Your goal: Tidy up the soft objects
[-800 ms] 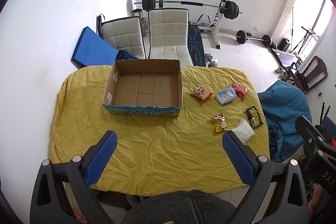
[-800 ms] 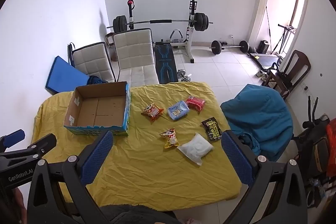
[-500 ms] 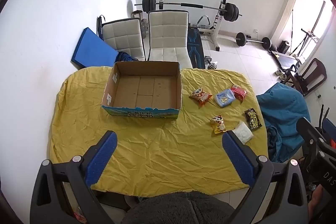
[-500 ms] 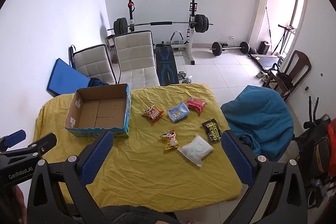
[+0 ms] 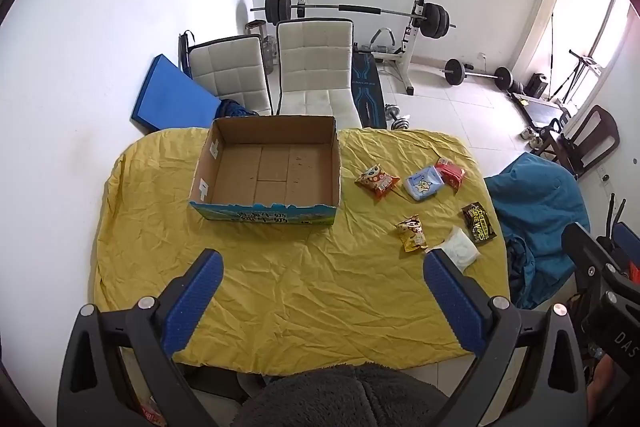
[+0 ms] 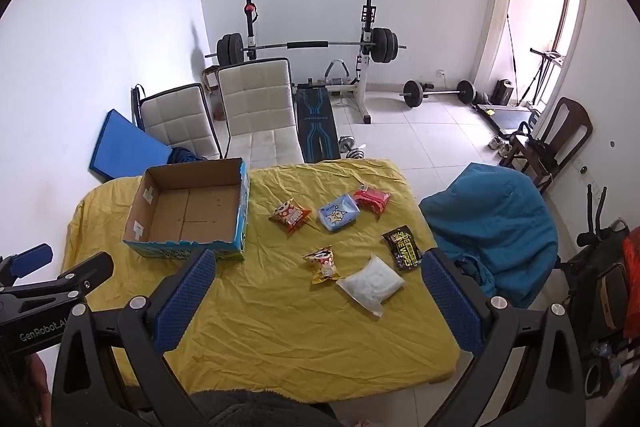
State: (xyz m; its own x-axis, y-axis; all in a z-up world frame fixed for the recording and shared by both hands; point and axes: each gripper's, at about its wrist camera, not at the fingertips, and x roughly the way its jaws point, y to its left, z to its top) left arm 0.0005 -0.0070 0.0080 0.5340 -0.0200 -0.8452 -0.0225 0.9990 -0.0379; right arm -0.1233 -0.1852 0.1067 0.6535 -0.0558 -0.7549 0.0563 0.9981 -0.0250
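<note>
Hovering high above the yellow-cloth-covered surface [image 5: 280, 287], both claws were held back from everything, presumably so the whole layout could be surveyed before a first pick. The left claw [image 5: 320, 303] was spread wide with nothing between its blue-padded fingers [image 5: 192, 301]; the right claw [image 6: 316, 301] was likewise wide and empty.

The open brown cardboard box with a blue printed front [image 5: 272, 175] was set on the left part of the surface, empty, apparently as the collection bin. Six soft packets were laid loose to its right, well apart from it:
- orange-red snack pouch [image 6: 290, 215], nearest the box
- light blue tissue pack [image 6: 338, 213] just beside the red wrapped pack [image 6: 373, 199]
- small yellow snack pouch [image 6: 323, 263] near the front
- white translucent soft pack [image 6: 371, 285] beside it
- black wipes sachet [image 6: 403, 247] towards the right edge

The spacing was judged deliberate, so that each could be pinched singly. No packet was yet boxed; the task was judged to be at its start. The right claw was judged better placed for the first grasp, the packets lying on its side.
</note>
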